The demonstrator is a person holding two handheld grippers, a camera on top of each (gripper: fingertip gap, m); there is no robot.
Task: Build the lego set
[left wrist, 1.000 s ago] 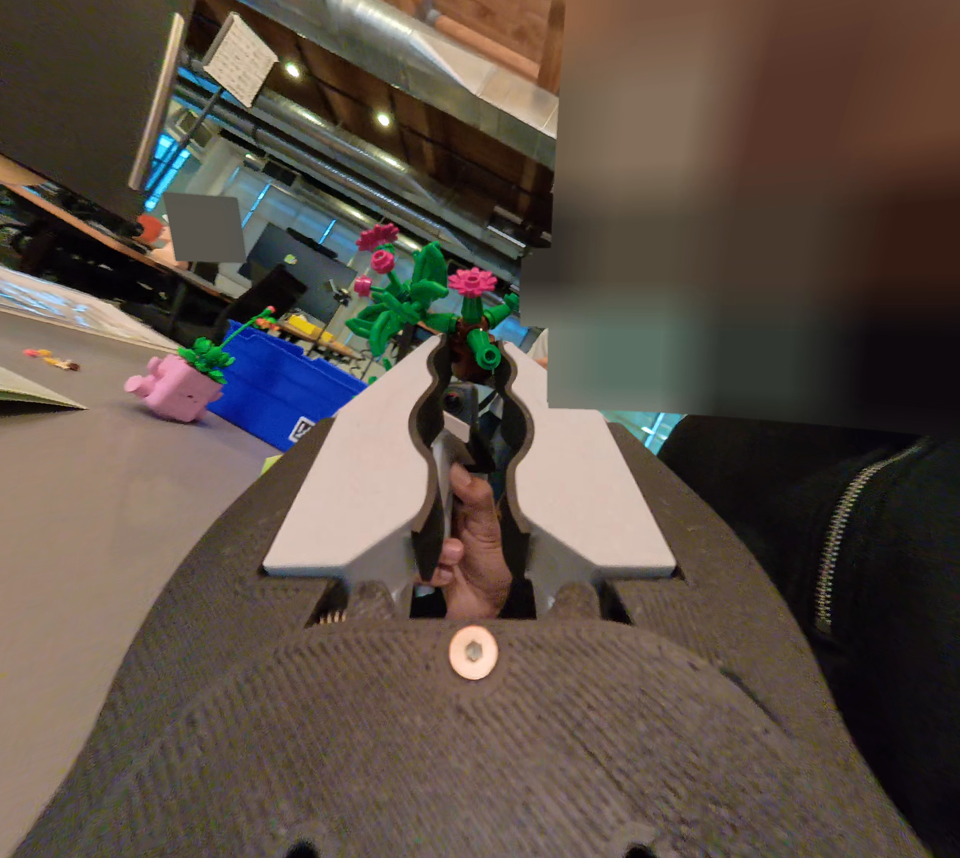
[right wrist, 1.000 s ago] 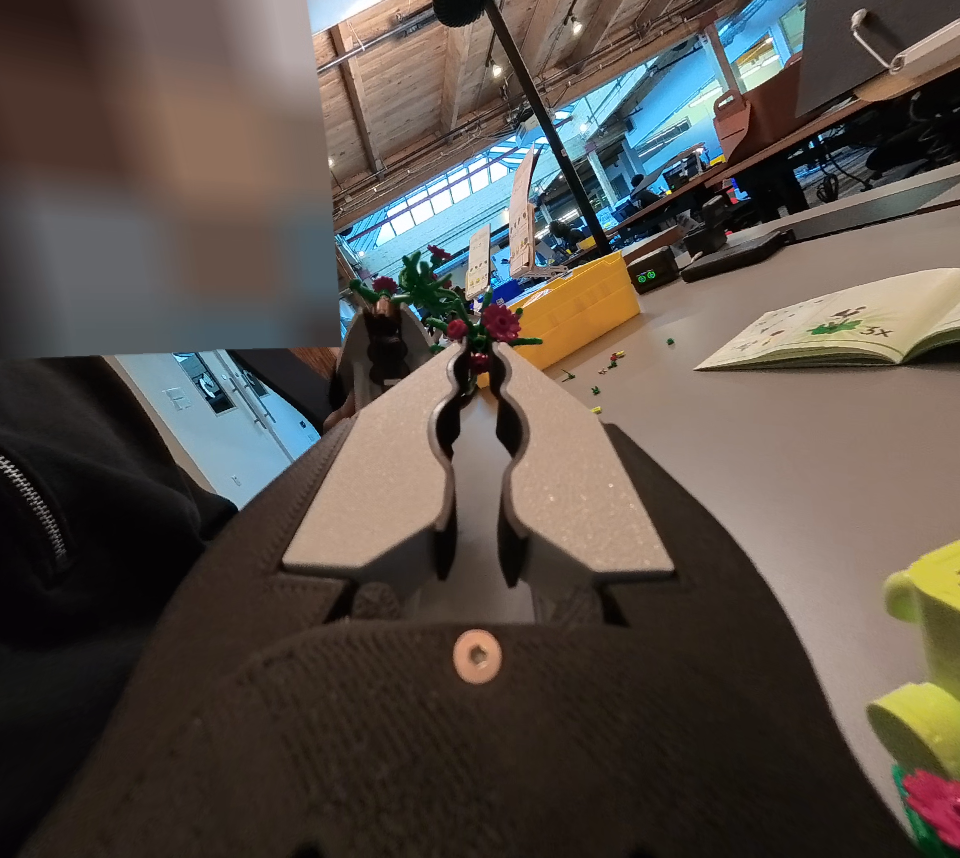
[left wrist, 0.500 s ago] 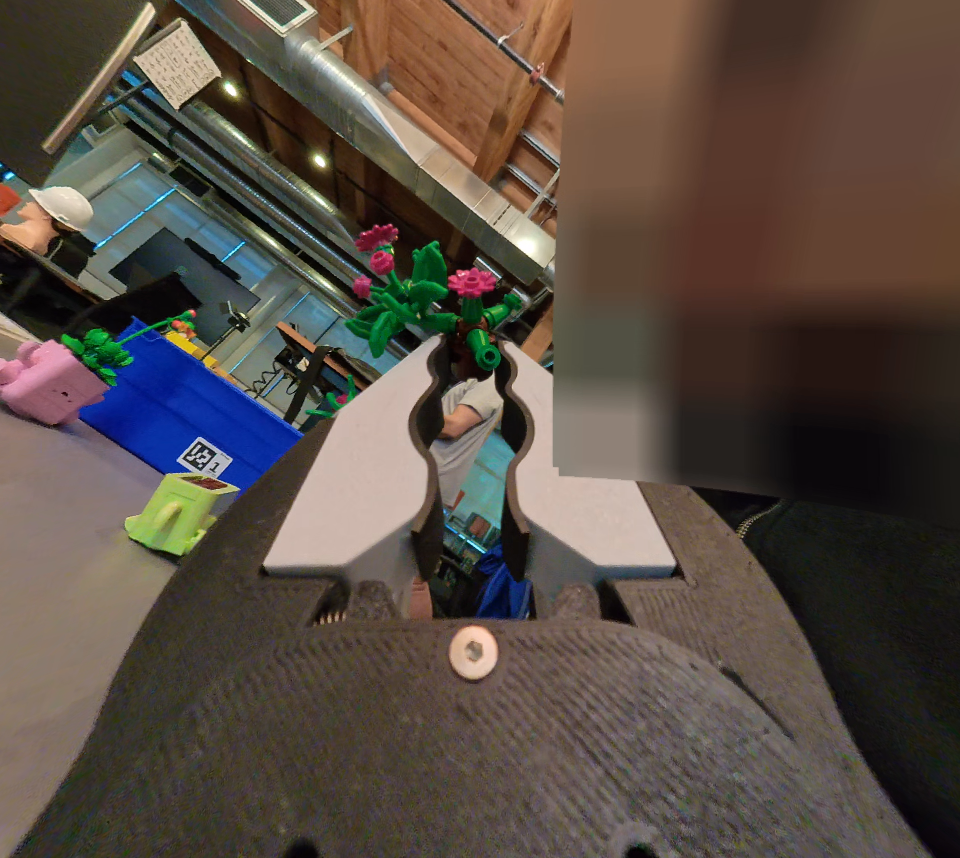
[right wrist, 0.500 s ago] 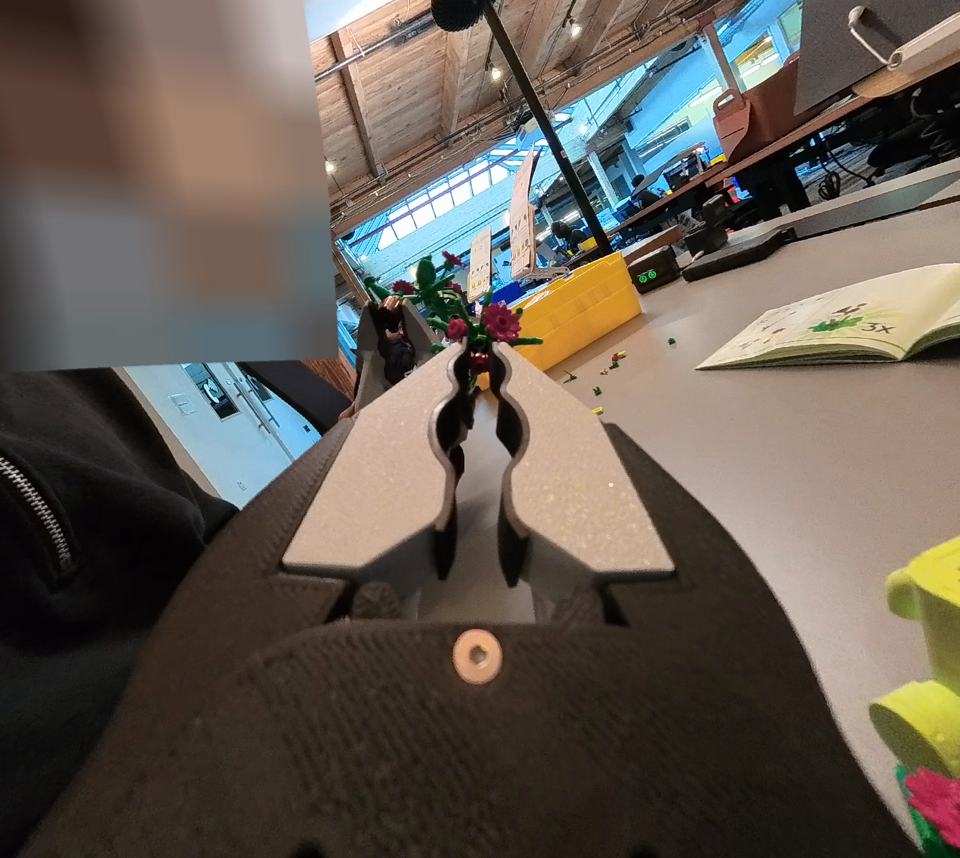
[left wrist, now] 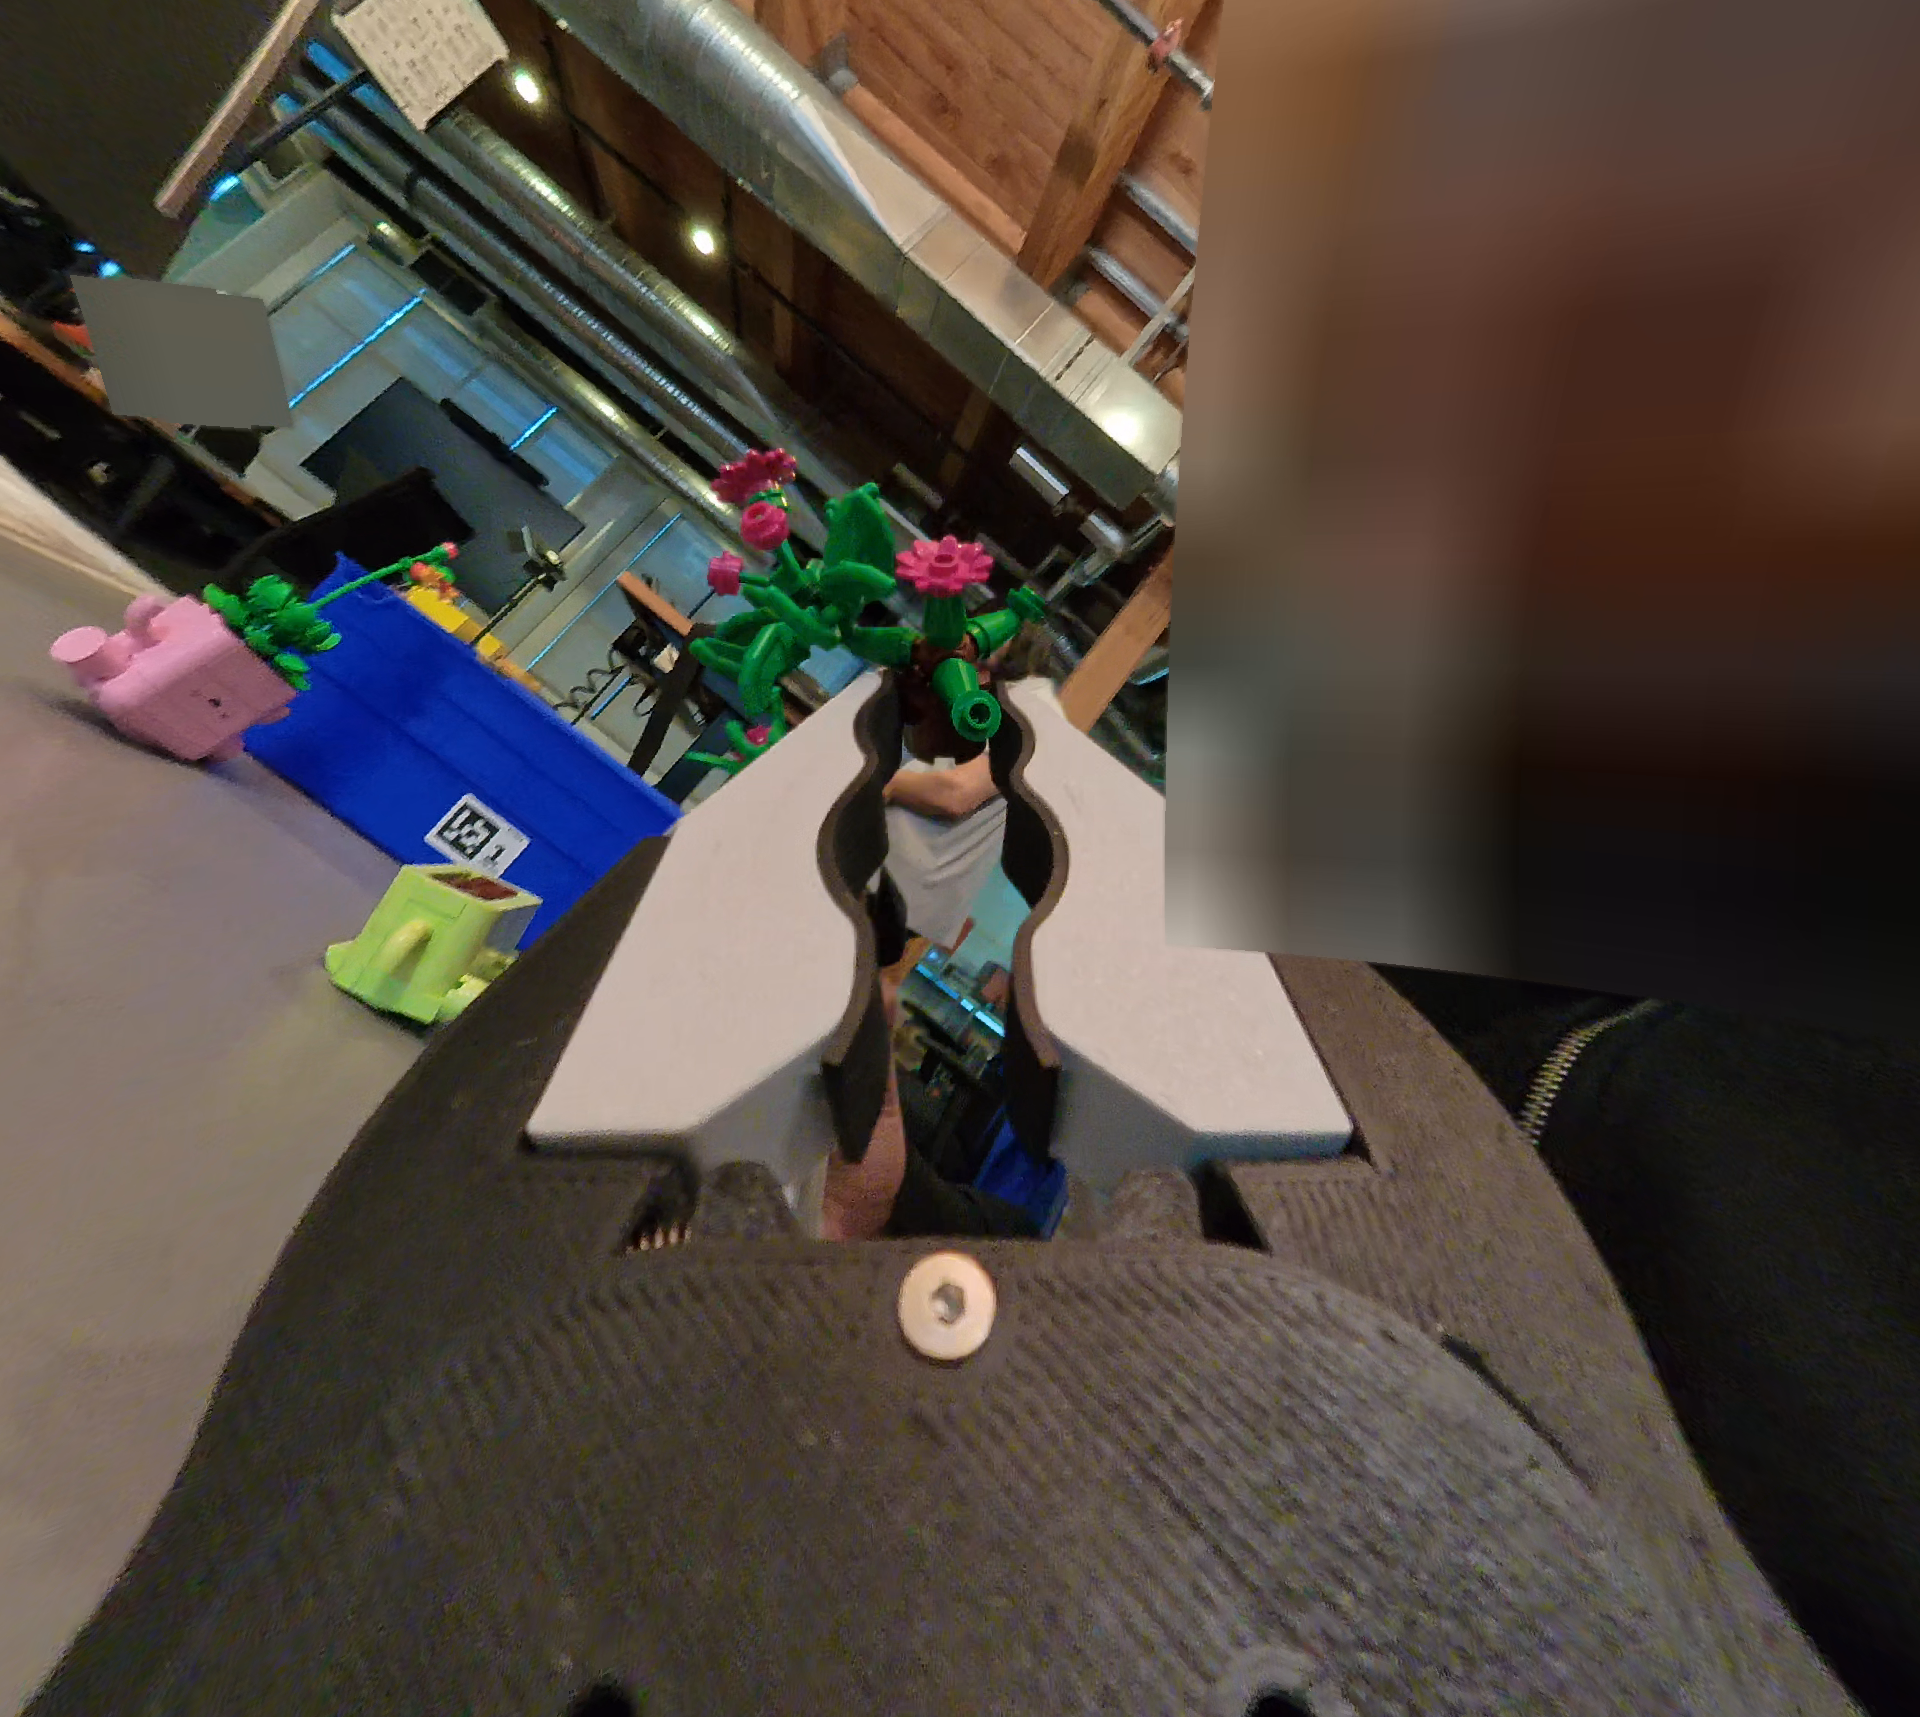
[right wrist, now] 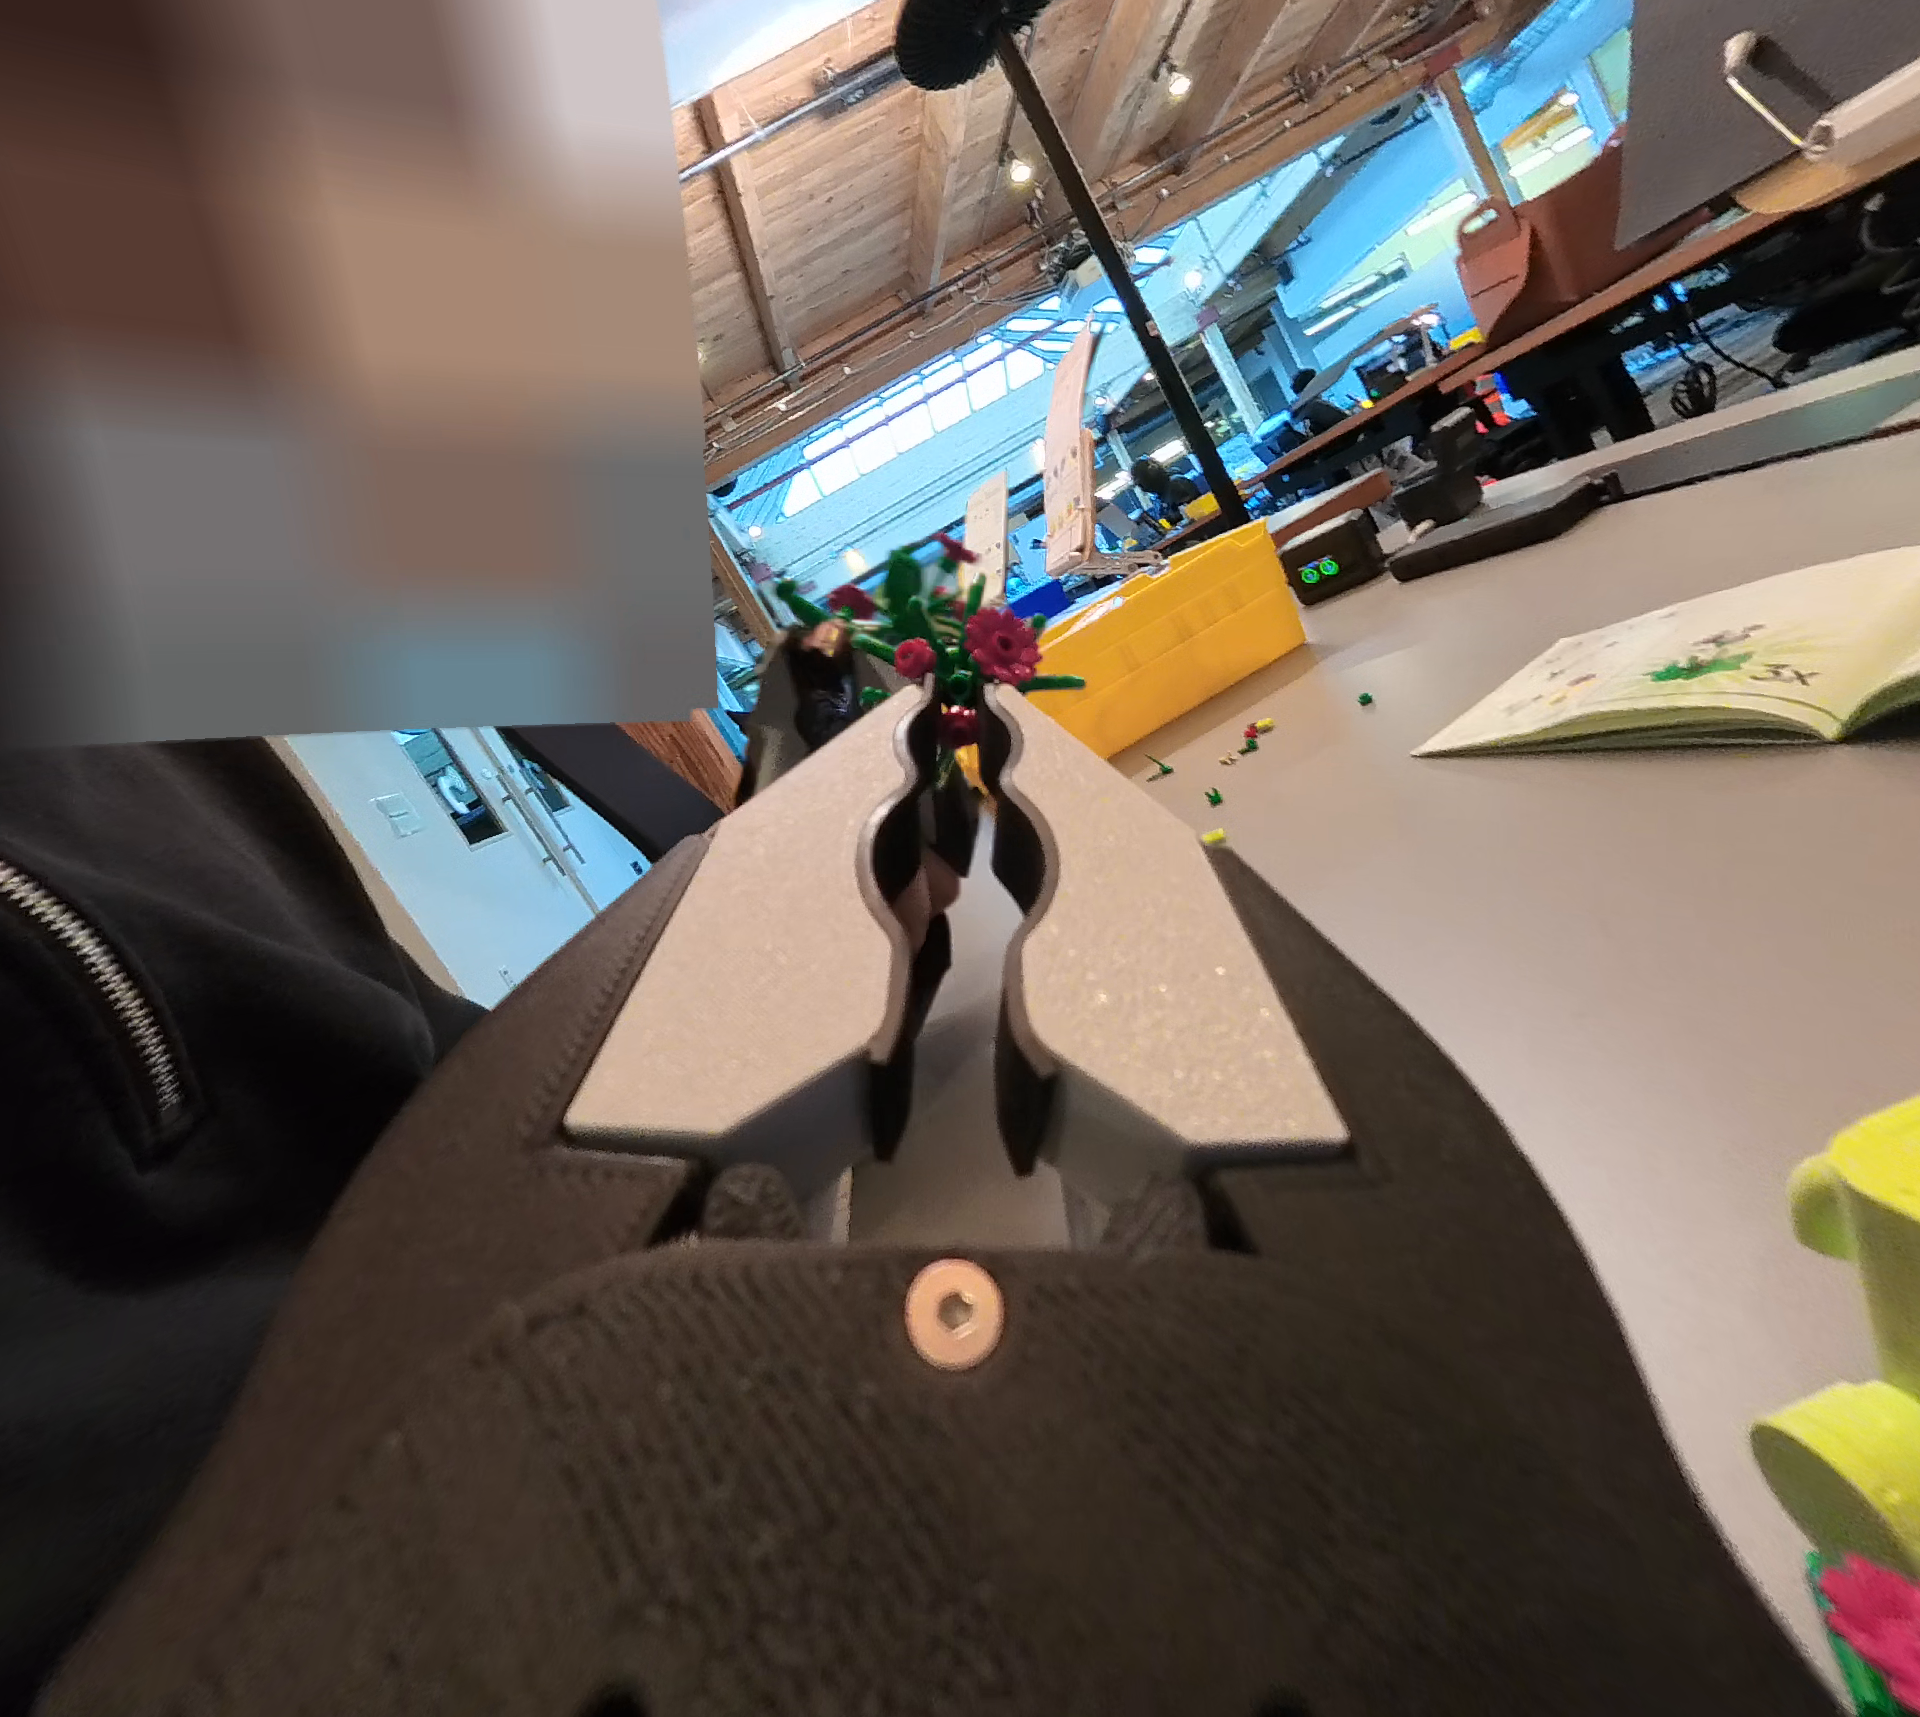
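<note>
Green flower sprig, two hand-held grippers.

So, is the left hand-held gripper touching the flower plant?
Touching. In the left wrist view the left hand-held gripper is closed on the brown base of the flower plant, pinched between its tips.

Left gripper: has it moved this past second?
Yes. Against the blue bin, the left gripper, gripping the flower plant, swung right, then partly back left.

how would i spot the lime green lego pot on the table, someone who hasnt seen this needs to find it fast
In the left wrist view, find the blue bin on the grey table. The lime green pot sits just in front of it. Unlike the pink pot farther back, it has no plant.
</note>
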